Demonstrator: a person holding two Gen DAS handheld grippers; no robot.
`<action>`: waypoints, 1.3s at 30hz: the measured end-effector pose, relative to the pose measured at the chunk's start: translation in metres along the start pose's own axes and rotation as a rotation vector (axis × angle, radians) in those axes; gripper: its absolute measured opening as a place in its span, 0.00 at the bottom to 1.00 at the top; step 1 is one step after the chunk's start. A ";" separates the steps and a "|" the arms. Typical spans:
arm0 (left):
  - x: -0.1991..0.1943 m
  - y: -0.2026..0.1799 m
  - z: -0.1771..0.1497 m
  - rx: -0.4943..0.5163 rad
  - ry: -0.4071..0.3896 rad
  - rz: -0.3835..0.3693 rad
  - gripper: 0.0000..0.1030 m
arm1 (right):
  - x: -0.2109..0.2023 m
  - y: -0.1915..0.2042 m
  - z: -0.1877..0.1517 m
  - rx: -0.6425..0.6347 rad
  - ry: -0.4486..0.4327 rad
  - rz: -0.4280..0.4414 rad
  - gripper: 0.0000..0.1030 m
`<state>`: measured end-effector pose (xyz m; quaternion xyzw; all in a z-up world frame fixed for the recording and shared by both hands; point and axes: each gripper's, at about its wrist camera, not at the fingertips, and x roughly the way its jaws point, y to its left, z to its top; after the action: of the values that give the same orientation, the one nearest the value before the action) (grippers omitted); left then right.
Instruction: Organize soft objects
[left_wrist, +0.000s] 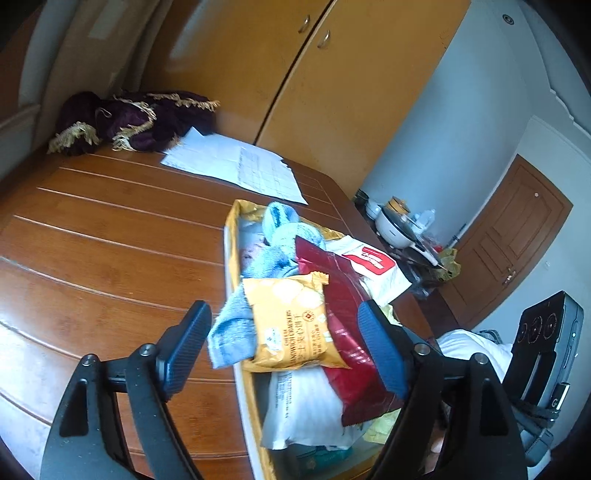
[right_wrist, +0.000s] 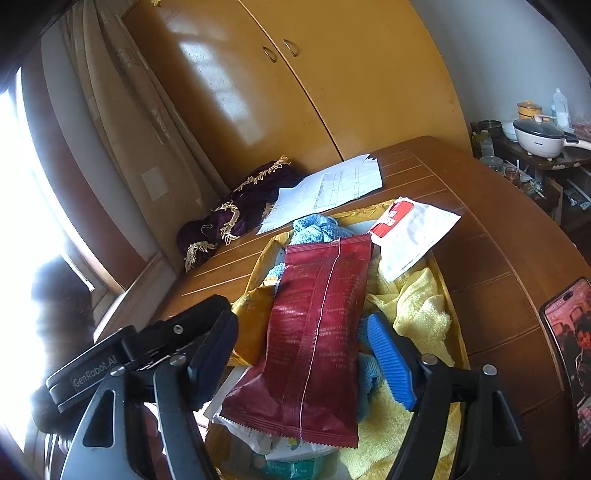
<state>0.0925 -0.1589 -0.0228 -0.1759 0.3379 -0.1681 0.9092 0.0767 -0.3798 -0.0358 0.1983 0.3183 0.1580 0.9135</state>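
Fringed cloth: a dark purple velvet cloth with gold fringe (left_wrist: 136, 120) lies bunched at the far left of the brown wooden table (left_wrist: 110, 236), against the curtain.
Papers: white printed sheets (left_wrist: 236, 166) lie flat just right of the cloth, in front of the yellow-orange wardrobe doors (left_wrist: 332, 74).
Left gripper: the left gripper (left_wrist: 284, 347) hovers over the near end of the tray, jaws spread wide, grasping nothing; a yellow cracker packet shows between its fingers.
Tray: a shallow yellow-rimmed tray (left_wrist: 231, 258) on the table holds the soft things in a heap.
Blue towel: a light blue terry towel (left_wrist: 280, 229) sits at the far end and drapes over the left rim.
Cracker packet: the yellow sandwich-cracker packet (left_wrist: 291, 325) lies on top, partly over a dark red foil pouch (right_wrist: 317, 332).
Red pouch: it lies lengthwise on the heap.
White pouch: a white packet with a red label (right_wrist: 410, 232) rests on the tray's far right rim.
Yellow towel: a pale yellow terry towel (right_wrist: 417, 306) fills the tray's right side.
Right gripper: the right gripper (right_wrist: 303, 354) is released, fingers wide either side of the red pouch, not touching it.
Phone: a dark smartphone (right_wrist: 569, 350) lies lit at the far right.
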 end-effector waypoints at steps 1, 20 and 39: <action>-0.003 0.001 -0.001 0.004 -0.007 0.014 0.79 | -0.001 0.000 -0.001 0.003 0.001 0.000 0.75; -0.034 0.005 -0.021 0.089 -0.030 0.298 0.79 | -0.014 0.022 -0.018 -0.009 0.064 -0.083 0.79; -0.031 -0.001 -0.025 0.128 -0.005 0.319 0.79 | -0.016 0.032 -0.021 -0.034 0.079 -0.082 0.79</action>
<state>0.0534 -0.1520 -0.0227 -0.0621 0.3478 -0.0423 0.9345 0.0460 -0.3529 -0.0273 0.1632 0.3590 0.1337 0.9092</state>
